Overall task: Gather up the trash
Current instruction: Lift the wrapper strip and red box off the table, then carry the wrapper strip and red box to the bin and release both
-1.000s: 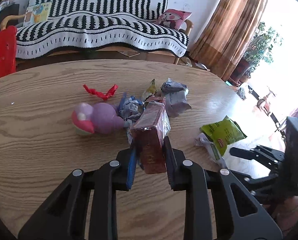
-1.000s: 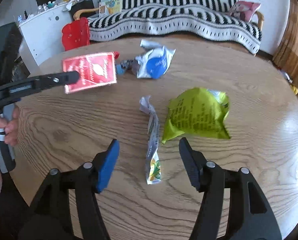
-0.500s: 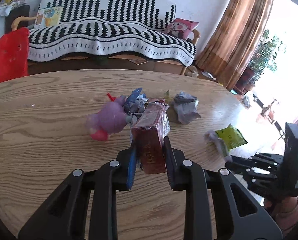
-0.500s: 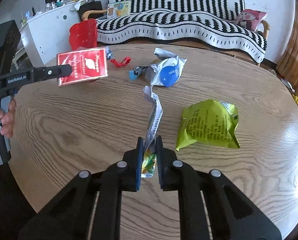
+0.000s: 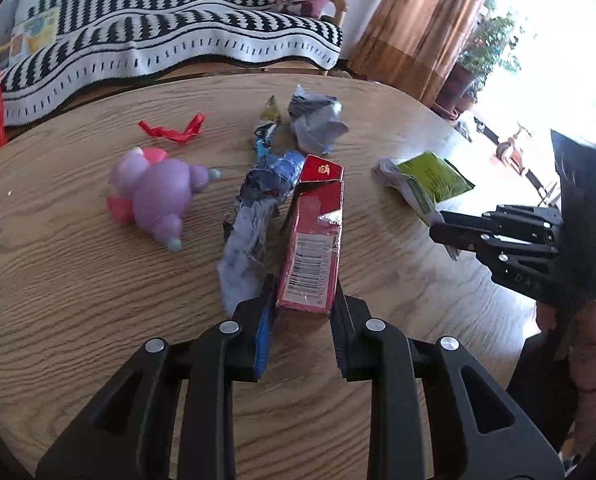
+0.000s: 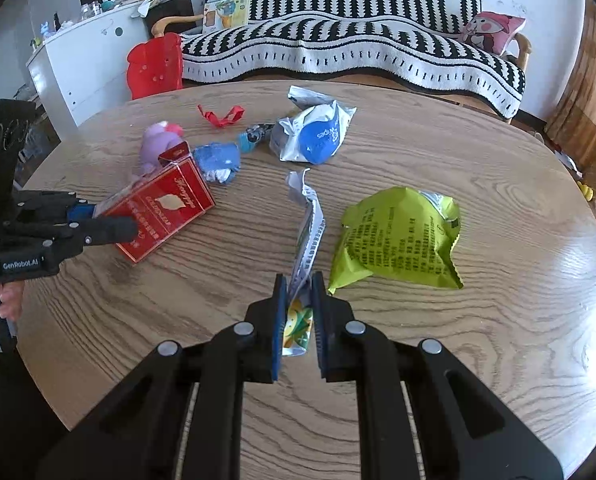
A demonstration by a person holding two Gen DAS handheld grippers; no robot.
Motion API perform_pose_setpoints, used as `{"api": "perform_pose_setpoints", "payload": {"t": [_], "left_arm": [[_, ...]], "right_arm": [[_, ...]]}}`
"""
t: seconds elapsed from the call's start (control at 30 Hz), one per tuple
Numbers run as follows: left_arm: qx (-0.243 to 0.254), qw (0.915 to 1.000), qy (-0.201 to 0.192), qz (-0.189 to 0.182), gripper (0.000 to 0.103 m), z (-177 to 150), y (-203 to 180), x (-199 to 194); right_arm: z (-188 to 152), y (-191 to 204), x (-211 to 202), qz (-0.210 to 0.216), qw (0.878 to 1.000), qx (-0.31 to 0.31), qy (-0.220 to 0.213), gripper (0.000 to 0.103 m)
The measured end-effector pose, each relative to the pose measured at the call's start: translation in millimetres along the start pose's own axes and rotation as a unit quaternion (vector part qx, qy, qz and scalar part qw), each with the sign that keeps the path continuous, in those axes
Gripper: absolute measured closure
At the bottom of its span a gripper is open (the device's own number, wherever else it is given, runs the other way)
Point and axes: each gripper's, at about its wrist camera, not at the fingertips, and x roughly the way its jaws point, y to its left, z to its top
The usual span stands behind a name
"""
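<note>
Two grippers work over the round wooden table (image 6: pixel 478 184), with the striped sofa (image 6: pixel 350 40) behind it. The left gripper (image 5: pixel 304 300) stays clamped on the red carton (image 5: pixel 312 248), but the carton has come down since half a second ago: its far end now sits low by the litter, beside the crumpled blue wrapper (image 5: pixel 253 216) and the purple toy (image 5: pixel 157 196). From the right wrist view the carton (image 6: pixel 161 210) looks tilted, close to the tabletop; whether it touches, I cannot tell. The green snack bag (image 6: pixel 400 236) lies flat just right of the right gripper (image 6: pixel 300 304), which keeps its jaws pinched on the thin foil sachet (image 6: pixel 308 232), strip rising forward, much as before. Farther back rest the silver-blue pouch (image 6: pixel 318 132) and, smallest, the red ribbon (image 6: pixel 219 116), both unmoved.
</note>
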Motion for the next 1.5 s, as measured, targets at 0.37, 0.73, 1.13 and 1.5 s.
{"api": "perform_pose_setpoints", "payload": {"t": [0.37,0.73,1.13,1.5], "left_arm": [[0.013,0.9998,0.014,0.004,0.075,3.2,-14.0,19.4],[-0.004,0.9999,-0.003,0.016,0.082,9.4,-11.2,13.7],[0.003,0.9998,-0.001,0.019,0.082,11.1,-16.1,10.7],[0.074,0.9963,-0.043,-0.006,0.082,22.0,-102.9,-36.0]], "right_arm": [[-0.5,-2.3,1.4,-0.003,1.0,0.005,0.006,0.09],[-2.4,-4.9,1.2,-0.001,1.0,0.007,0.01,0.09],[-3.9,-4.1,-2.7,0.0,1.0,0.01,0.009,0.09],[-40.4,-47.2,-136.1,0.024,0.978,0.128,-0.16,0.09]]}}
